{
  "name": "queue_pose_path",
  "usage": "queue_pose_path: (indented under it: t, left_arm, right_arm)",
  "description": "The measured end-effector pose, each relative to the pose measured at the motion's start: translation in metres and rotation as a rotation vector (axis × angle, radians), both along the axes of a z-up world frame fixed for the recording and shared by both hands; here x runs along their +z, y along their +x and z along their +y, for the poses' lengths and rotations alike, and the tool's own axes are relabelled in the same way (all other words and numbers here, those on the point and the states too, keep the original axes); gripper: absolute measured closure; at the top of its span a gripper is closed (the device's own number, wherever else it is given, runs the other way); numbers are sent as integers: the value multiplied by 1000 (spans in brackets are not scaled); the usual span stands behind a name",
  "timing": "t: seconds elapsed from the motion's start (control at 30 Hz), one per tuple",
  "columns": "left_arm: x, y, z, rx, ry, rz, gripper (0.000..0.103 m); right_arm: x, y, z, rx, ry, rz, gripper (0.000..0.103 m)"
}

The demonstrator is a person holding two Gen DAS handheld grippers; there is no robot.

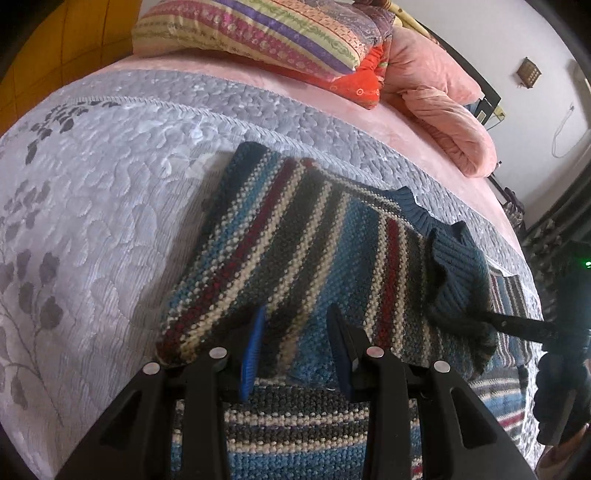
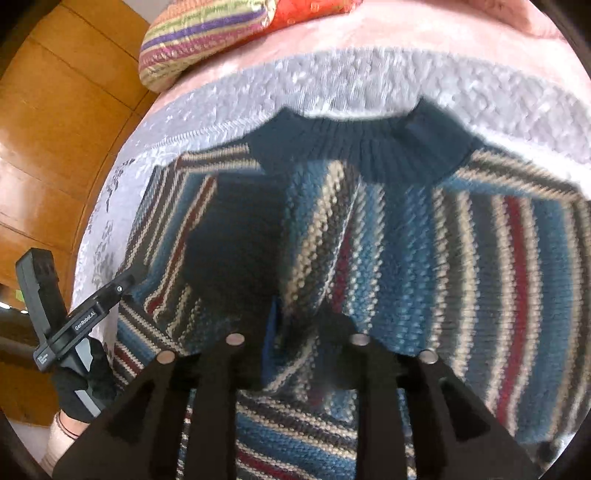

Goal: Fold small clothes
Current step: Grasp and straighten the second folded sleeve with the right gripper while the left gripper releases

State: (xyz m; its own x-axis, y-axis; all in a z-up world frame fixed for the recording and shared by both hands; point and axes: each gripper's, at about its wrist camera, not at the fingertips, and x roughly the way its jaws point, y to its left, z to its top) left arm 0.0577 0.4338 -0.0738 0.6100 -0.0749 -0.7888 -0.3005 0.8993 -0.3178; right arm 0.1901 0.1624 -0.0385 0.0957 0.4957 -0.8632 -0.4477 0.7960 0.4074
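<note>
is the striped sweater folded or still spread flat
Partly folded: a section of the striped sweater is turned over onto the rest, with differently angled stripes showing beneath it. The ribbed collar lies on top.

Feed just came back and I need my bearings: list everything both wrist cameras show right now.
sweater: one, blue, cream, grey and red stripes, on the bedspread
bedspread: one, grey, leaf print, over the bed
striped pillow: one, multicolour, far end
red cushion: one, beside that pillow
pink quilt: one, bunched, far right
wooden panels: orange-brown, left
left gripper: open, at sweater edge
right gripper: fabric between its fingers, blurred
</note>
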Motion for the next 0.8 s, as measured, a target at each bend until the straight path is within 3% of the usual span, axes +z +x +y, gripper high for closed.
queue_pose_path:
  t: [0.1,0.23,0.37,0.57,0.63,0.73,0.77,0.8]
  left_arm:
    - [11,-4,0,4,13,-13,68]
    - [34,-12,-7,-3,19,-80,67]
    - [36,-2,-22,-49,-6,-69,65]
    - [10,12,-29,-44,-11,15,64]
    - [1,12,-26,-36,-25,31,64]
    - [-4,8,-28,-40,-13,25,64]
    - [-4,8,-29,-40,-7,25,64]
    - [-4,8,-29,-40,-5,26,64]
  right_arm:
    - [30,-11,-3,16,-13,-111,62]
    - [55,-28,14,98,-26,-181,56]
    - [48,-42,50,204,-80,-186,47]
    - [18,-38,73,223,-206,-196,47]
    - [8,-34,74,221,-239,-201,51]
    - [3,-29,67,184,-224,-198,76]
    - [4,-28,62,169,-215,-198,89]
    - [6,-25,57,148,-197,-190,90]
